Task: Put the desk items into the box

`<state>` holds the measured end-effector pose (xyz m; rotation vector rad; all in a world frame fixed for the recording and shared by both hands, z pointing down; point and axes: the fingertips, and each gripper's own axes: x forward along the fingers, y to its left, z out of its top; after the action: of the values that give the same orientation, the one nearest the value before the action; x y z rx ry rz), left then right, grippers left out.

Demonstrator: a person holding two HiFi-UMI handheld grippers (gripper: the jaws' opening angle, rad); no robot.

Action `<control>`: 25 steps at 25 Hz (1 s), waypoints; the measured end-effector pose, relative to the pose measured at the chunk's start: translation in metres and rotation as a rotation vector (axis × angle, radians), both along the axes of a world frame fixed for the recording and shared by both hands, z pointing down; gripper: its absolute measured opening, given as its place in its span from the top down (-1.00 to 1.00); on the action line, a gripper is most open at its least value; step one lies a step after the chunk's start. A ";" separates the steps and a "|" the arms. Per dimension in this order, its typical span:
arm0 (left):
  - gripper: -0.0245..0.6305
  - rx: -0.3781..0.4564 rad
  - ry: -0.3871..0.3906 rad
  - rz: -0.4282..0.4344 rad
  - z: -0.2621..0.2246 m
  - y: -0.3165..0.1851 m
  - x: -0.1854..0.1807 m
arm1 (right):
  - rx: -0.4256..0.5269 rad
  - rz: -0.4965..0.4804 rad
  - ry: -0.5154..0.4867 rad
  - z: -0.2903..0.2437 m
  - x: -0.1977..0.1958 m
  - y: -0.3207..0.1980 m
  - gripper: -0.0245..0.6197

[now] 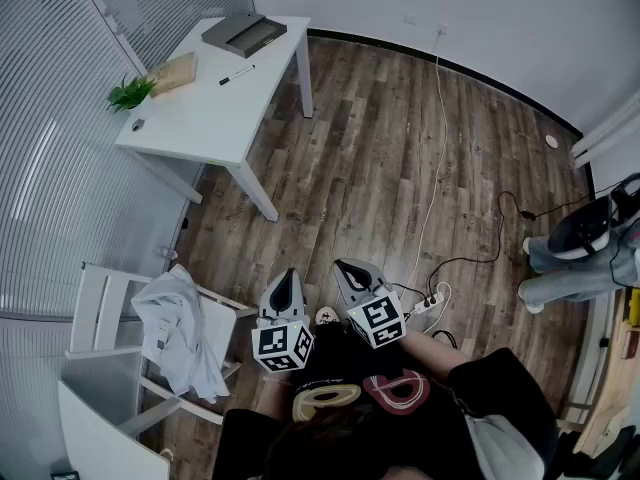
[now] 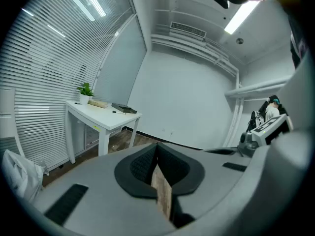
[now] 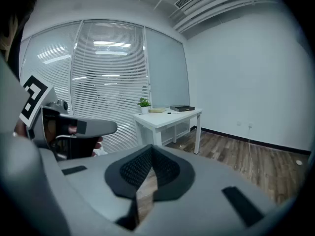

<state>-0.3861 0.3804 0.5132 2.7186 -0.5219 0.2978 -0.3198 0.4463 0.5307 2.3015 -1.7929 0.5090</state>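
Far from me, at the upper left of the head view, a white desk (image 1: 215, 118) carries a dark grey box (image 1: 244, 33), a flat wooden item (image 1: 172, 72), a black pen (image 1: 237, 73), a small green plant (image 1: 130, 93) and a small dark object (image 1: 138, 124). My left gripper (image 1: 287, 278) and right gripper (image 1: 346, 267) hover side by side over the wooden floor, close to my body. Both are shut and hold nothing. The left gripper view shows the desk (image 2: 101, 117) with the box (image 2: 123, 108) beyond its shut gripper (image 2: 157, 154). In the right gripper view, the desk (image 3: 165, 118) stands behind the shut gripper (image 3: 150, 166).
A white chair (image 1: 100, 313) draped with white cloth (image 1: 180, 338) stands to my left. A power strip (image 1: 430, 303) and cables (image 1: 432, 168) lie on the floor to my right. Someone's legs (image 1: 560, 268) show at the right edge. Window blinds line the left wall.
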 end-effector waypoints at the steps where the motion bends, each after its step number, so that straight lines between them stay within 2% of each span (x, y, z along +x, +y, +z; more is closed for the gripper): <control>1: 0.87 -0.004 0.005 0.005 0.000 -0.001 -0.001 | -0.004 0.002 0.000 0.001 -0.001 -0.001 0.90; 6: 0.87 -0.007 0.012 0.007 0.001 -0.002 -0.004 | 0.008 0.020 -0.013 0.003 -0.003 0.001 0.90; 15: 0.87 -0.002 0.006 0.000 0.000 0.001 -0.001 | 0.036 0.081 -0.024 0.000 0.021 0.006 0.90; 25: 0.87 0.007 0.004 -0.045 0.001 -0.031 0.030 | 0.028 0.032 -0.032 0.004 0.056 -0.028 0.90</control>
<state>-0.3561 0.3492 0.5141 2.7097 -0.5829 0.2796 -0.2642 0.4184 0.5347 2.3571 -1.7909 0.5323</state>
